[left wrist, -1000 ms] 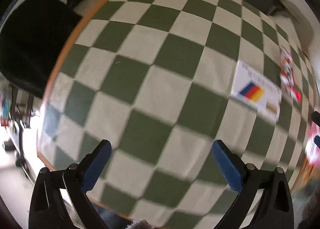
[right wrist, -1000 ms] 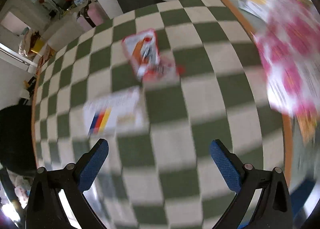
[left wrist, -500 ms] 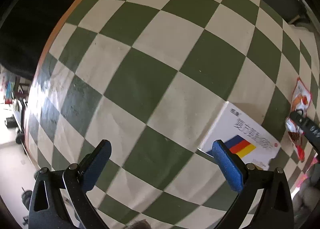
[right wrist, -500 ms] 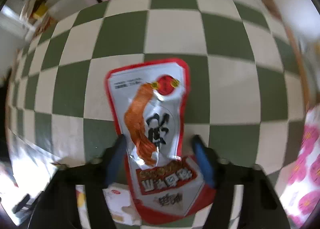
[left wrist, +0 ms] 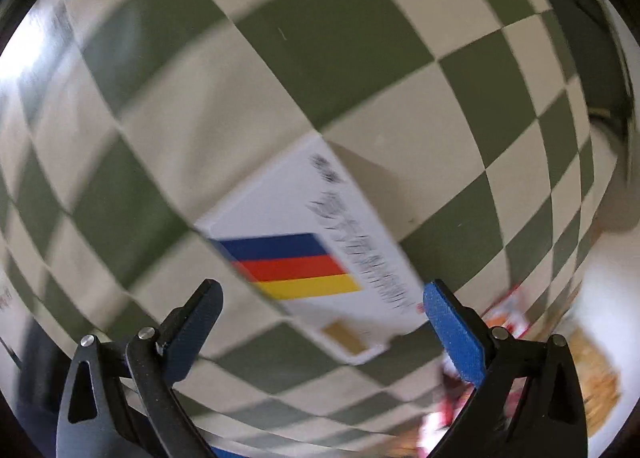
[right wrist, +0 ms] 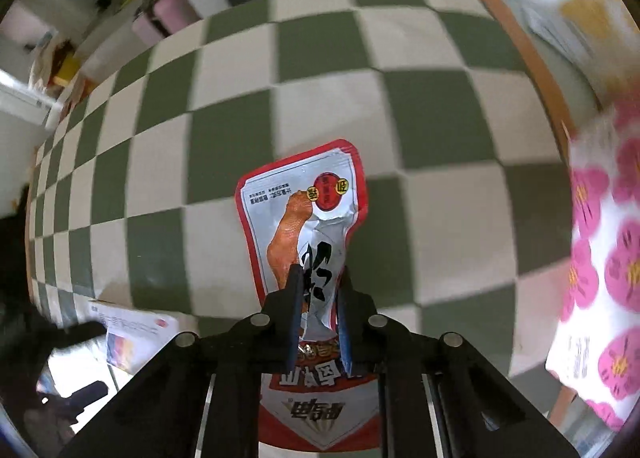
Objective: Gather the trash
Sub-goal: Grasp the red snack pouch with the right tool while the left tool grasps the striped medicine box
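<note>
Right claw (right wrist: pixel 318 278) now closing on snack wrapper (right wrist: pixel 308 225), left claw (left wrist: pixel 320 310) wide over white box (left wrist: pixel 312 242)

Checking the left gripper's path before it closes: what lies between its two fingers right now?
In the left wrist view, the white box with blue, red and yellow stripes lies on the checkered tablecloth between the open left gripper fingers; nothing else.

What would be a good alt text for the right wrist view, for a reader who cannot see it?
The right gripper points down at a checkered tablecloth, its jaws closing on a red and silver snack wrapper that stands between them. A bag with pink flowers is at the right edge, and a white box lies at the lower left.
</note>
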